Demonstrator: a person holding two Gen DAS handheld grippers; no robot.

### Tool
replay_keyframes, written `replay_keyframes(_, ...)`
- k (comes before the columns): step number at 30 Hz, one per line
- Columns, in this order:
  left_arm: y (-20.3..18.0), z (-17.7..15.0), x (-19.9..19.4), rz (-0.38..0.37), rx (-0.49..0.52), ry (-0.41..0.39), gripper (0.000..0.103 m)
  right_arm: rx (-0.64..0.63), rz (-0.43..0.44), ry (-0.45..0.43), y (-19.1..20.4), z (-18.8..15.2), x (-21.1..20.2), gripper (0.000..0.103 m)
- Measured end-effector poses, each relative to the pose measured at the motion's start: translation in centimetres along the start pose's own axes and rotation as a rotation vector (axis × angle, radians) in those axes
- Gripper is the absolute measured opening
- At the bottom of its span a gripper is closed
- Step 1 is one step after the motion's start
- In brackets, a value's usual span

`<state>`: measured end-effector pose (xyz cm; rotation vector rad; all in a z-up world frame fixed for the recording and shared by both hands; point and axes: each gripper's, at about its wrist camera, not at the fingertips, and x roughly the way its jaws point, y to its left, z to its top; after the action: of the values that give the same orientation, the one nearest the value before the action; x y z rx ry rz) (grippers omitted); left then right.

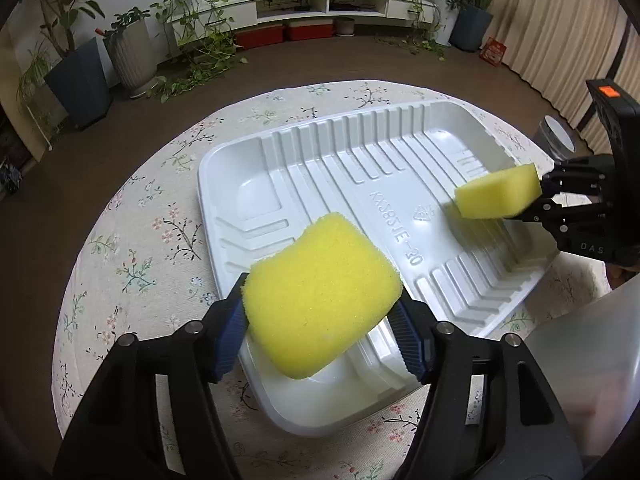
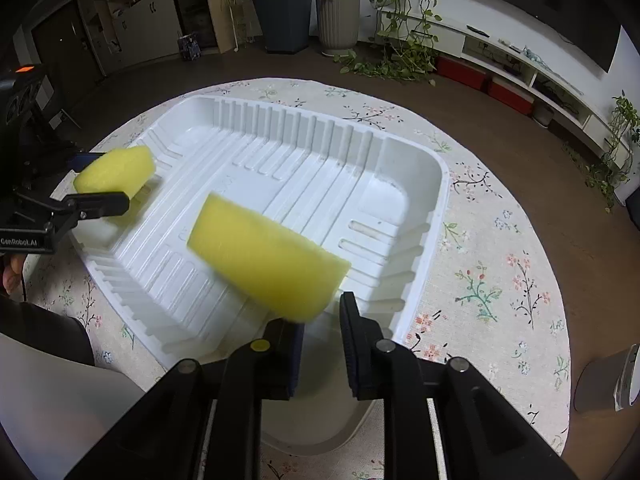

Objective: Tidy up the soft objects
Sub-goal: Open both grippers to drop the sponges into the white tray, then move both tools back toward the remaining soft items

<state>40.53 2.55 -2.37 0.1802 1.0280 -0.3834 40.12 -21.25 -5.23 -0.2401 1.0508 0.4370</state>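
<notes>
My left gripper (image 1: 320,312) is shut on a yellow sponge (image 1: 320,292) and holds it above the near corner of the white ribbed tray (image 1: 360,184). It also shows in the right wrist view (image 2: 102,184) with its sponge (image 2: 114,170). My right gripper (image 2: 320,316) has its jaws apart. A second yellow sponge (image 2: 264,256), blurred, is just off the fingertips above the tray (image 2: 320,168), touching at most the left pad. In the left wrist view this sponge (image 1: 498,192) sits at the right gripper (image 1: 538,196) over the tray's right side.
The tray lies on a round table with a floral cloth (image 1: 140,248). Brown carpet surrounds it. Potted plants (image 1: 132,48) and a low white shelf (image 1: 320,4) stand along the far wall. A grey cylinder (image 2: 608,380) stands by the table edge.
</notes>
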Motion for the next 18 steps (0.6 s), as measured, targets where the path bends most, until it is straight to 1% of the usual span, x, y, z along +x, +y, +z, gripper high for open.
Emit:
replay_keyframes(2,-0.1,0.1,0.0,-0.008,0.004,-0.002,0.068,0.0,-0.002,-0.011,0.2,0.1,-0.2,0.04)
replay_keyframes(4,0.0,0.1,-0.3,-0.01,-0.001,-0.013,0.071,-0.005,0.005,-0.021,0.4,0.1,-0.6,0.048)
replay_keyframes(5,0.2,0.2,-0.7,-0.023,-0.012,-0.021,0.072,-0.011,-0.002,-0.025,0.5,0.1,-0.8,0.052)
replay_keyframes(7,0.5,0.3,-1.1,-0.033,-0.025,-0.035,0.075,-0.023,-0.013,-0.04,0.7,0.0,-1.5,0.056)
replay_keyframes(8,0.7,0.3,-1.4,-0.038,-0.028,-0.043,0.077,-0.023,-0.009,-0.046,0.6,0.0,-1.7,0.057)
replay_keyframes(10,1.1,0.4,-2.0,-0.063,-0.037,-0.06,0.083,-0.019,-0.001,-0.068,0.4,-0.1,-2.5,0.059)
replay_keyframes(11,1.2,0.4,-2.1,-0.07,-0.041,-0.061,0.084,-0.014,0.001,-0.082,0.2,-0.2,-3.0,0.06)
replay_keyframes(14,1.6,0.5,-3.0,-0.068,-0.058,-0.076,0.084,0.003,0.004,-0.117,-0.4,-0.4,-4.2,0.06)
replay_keyframes(18,3.2,-0.1,-5.3,-0.067,-0.129,-0.138,0.084,0.055,0.013,-0.158,-1.7,-1.2,-5.9,0.06)
